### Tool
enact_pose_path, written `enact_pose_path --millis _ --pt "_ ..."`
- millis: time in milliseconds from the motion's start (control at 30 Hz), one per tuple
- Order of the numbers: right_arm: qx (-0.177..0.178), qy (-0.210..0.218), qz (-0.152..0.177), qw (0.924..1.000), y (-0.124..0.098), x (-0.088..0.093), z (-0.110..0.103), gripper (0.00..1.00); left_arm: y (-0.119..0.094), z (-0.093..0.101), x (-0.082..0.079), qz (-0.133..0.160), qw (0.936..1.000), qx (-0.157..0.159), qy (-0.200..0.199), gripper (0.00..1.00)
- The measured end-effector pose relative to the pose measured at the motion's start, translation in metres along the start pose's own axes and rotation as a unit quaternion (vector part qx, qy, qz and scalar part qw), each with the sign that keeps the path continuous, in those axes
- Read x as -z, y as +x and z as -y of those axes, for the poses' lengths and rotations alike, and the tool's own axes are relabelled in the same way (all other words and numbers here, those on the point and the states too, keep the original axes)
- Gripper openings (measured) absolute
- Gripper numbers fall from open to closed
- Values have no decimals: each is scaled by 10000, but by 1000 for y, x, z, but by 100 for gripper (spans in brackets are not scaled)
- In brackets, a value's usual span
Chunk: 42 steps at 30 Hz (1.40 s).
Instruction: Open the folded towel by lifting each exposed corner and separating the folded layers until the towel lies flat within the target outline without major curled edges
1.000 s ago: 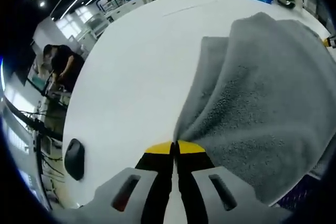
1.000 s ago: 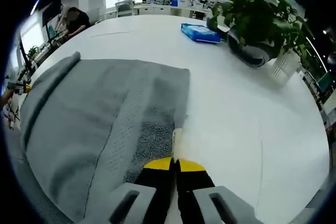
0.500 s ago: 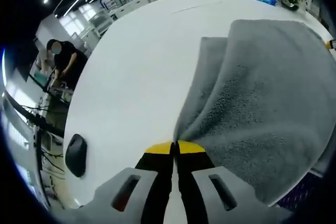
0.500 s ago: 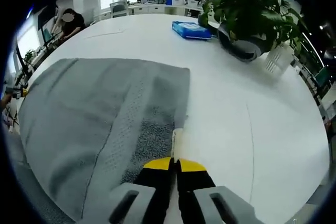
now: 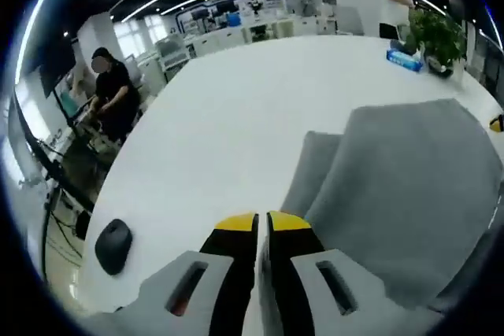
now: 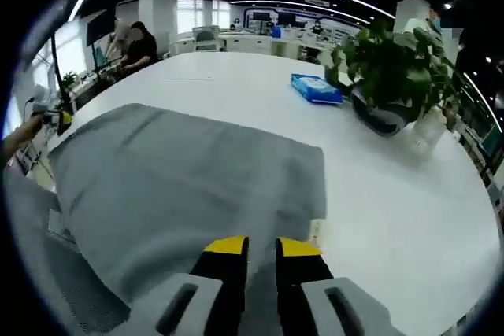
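Observation:
The grey towel [image 5: 394, 186] lies spread on the white table [image 5: 236, 100], with a folded strip along its left side in the left gripper view. My left gripper [image 5: 262, 222] hovers at the towel's near left corner, its yellow-tipped jaws a narrow gap apart with nothing between them. In the right gripper view the towel [image 6: 181, 179] lies broad and flat. Over its near right corner my right gripper [image 6: 261, 245] stands open and empty. The left gripper [image 6: 59, 116], held by a hand, shows at that view's left edge.
A black mouse [image 5: 113, 245] sits near the table's left edge. A blue packet [image 6: 319, 88] and a potted plant [image 6: 390, 68] stand on the table [image 6: 378, 194] beyond the towel's far right. People [image 5: 110, 92] work at desks behind the table.
Both grippers have let go of the towel corners and their jaws have parted. The towel has dropped from a lifted drape to lie flat. Both cameras have risen and tilted.

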State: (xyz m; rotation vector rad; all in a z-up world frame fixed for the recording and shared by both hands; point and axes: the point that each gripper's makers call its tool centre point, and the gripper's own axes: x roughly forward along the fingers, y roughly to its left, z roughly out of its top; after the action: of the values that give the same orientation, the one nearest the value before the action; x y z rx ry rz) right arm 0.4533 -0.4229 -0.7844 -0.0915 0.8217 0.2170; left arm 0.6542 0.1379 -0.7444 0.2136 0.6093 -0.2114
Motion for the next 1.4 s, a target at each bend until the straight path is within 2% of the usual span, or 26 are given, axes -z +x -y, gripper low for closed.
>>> enact_pose_path --millis 33,67,100,133,200,233,300,333,367,400,433,467,500,533,633,800,1000,1067,1133,1233,1400 --pt "-194 -14 -172 9997 2 6 -15 0 4 1 -9 84 9999 -70 56 4" --pt "-215 -169 -285 9992 7 9 -24 0 9 3 -18 171 9997 -115 150 4" --pt "-278 -333 -482 9979 11 15 -32 0 16 8 -24 210 9995 -84 234 4" --pt "-252 -504 -656 9963 16 20 -39 0 29 19 -26 132 9993 105 339 4" --pt "-337 -792 -937 9919 22 31 -49 0 53 47 -15 -341 9960 594 572 3" --pt "-409 -981 -1217 9869 26 42 -56 0 62 59 -9 -512 9933 781 682 2" --pt "-510 -1218 -1455 9805 28 52 -62 0 80 84 5 -798 9841 1225 1013 2" --pt "-578 -1428 -1606 9749 29 58 -63 0 87 91 15 -1058 9781 1321 1209 2" --pt "-532 -1488 -1592 9745 30 59 -62 0 92 90 20 -1173 9759 1205 1389 2" --pt "-566 -1633 -1309 9762 31 48 -62 0 99 86 24 -1264 9724 1075 1643 2" --pt "-502 -1362 -1423 9791 30 51 -61 0 102 84 24 -1232 9722 1013 1715 1" --pt "-463 -1256 -1416 9808 29 52 -61 0 106 87 9 -833 9773 1042 1648 1" --pt "-434 -1248 -1390 9814 28 52 -61 0 105 85 13 -1063 9770 1017 1544 1" --pt "-416 -1279 -1364 9815 28 52 -61 0 106 85 13 -1078 9762 1010 1587 1" --pt "-366 -1426 -1392 9792 29 51 -61 0 108 74 9 -983 9680 840 2151 1" --pt "-325 -1367 -1389 9803 28 51 -60 0 110 71 7 -960 9675 807 2196 1" --pt "-354 -1158 -1360 9833 27 51 -59 0 119 44 3 -948 9712 415 2146 1" --pt "-349 -1159 -1360 9833 27 51 -59 0 120 41 2 -906 9749 422 1988 1" --pt "-345 -1165 -1364 9832 27 51 -59 0 121 38 2 -881 9747 450 2004 1" --pt "-354 -1090 -1354 9841 27 51 -58 0 123 26 3 -804 9738 257 2110 1" --pt "-383 -906 -1332 9862 27 51 -58 0 126 17 3 -731 9791 165 1890 1"
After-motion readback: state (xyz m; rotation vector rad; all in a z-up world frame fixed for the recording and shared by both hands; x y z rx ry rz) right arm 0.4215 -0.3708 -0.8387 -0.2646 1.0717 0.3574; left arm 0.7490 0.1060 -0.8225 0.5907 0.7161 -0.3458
